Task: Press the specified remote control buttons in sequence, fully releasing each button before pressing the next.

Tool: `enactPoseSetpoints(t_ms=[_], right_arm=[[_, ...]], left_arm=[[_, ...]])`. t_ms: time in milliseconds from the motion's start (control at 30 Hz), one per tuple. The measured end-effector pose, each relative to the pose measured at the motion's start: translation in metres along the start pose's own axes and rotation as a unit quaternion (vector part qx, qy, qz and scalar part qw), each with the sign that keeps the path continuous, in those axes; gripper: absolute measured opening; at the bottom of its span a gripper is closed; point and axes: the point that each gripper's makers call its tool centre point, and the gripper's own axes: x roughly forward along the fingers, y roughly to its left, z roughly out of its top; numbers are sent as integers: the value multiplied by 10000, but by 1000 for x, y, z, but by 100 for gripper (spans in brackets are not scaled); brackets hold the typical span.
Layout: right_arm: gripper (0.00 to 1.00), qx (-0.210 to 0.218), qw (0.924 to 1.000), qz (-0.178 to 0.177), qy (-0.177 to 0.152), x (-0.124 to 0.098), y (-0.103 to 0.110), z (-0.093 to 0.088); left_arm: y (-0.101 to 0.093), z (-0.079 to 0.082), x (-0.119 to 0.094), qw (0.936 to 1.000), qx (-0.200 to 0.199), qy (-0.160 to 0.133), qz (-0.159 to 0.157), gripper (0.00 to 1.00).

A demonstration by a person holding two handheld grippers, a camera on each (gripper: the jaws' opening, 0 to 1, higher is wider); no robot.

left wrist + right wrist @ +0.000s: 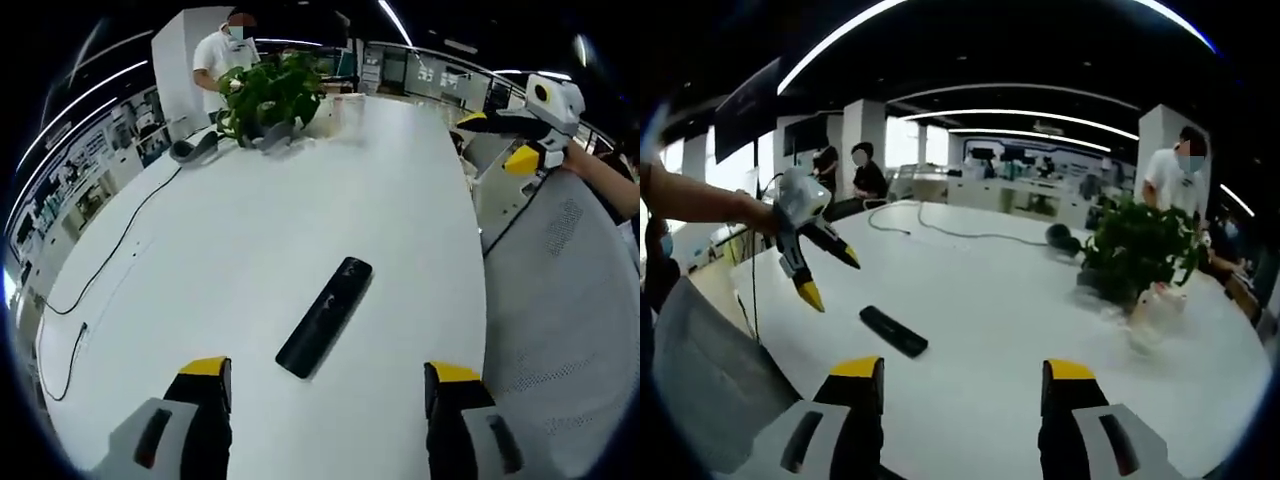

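No readable brand, label or writing on the remote (325, 316) or elsewhere; too small and blurred to tell.

In the left gripper view, left gripper (328, 385) held low over the near edge of the white table (250, 240), jaws spread wide, grasping nothing. Black remote lying flat on the table just ahead, between the two jaw lines, slanted, untouched. Right gripper (497, 140) raised in the air at upper right, off the table's edge, carried by a bare forearm (610, 185), yellow-tipped jaws parted and empty.

In the right gripper view, right gripper (962, 382) likewise released, jaws apart, well back from the remote (894, 331). Left gripper (830, 275) hanging at left above the table, tips angled down, held by an outstretched arm (700, 200).

Potted plant (268, 95) at the far end, black cable (110, 255) trailing along the table's left side. Person in white (225, 55) standing behind the plant; others seated further back (868, 172).
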Motion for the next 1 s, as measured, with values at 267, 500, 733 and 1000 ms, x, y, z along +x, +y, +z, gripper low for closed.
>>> enactPoseSetpoints(t_ms=[267, 500, 733, 1000], right_arm=[[58, -10, 9999, 76, 71, 1, 3, -2], [57, 31, 9999, 87, 90, 2, 2, -4], [57, -1, 9999, 72, 146, 3, 1, -5], [57, -54, 9996, 44, 264, 4, 0, -10]], left_arm=[[5, 6, 19, 9999, 15, 49, -110, 68], [9, 2, 35, 9991, 79, 369, -168, 61], [12, -1, 48, 9978, 238, 566, -249, 58], [21, -8, 64, 9959, 339, 803, -236, 55]])
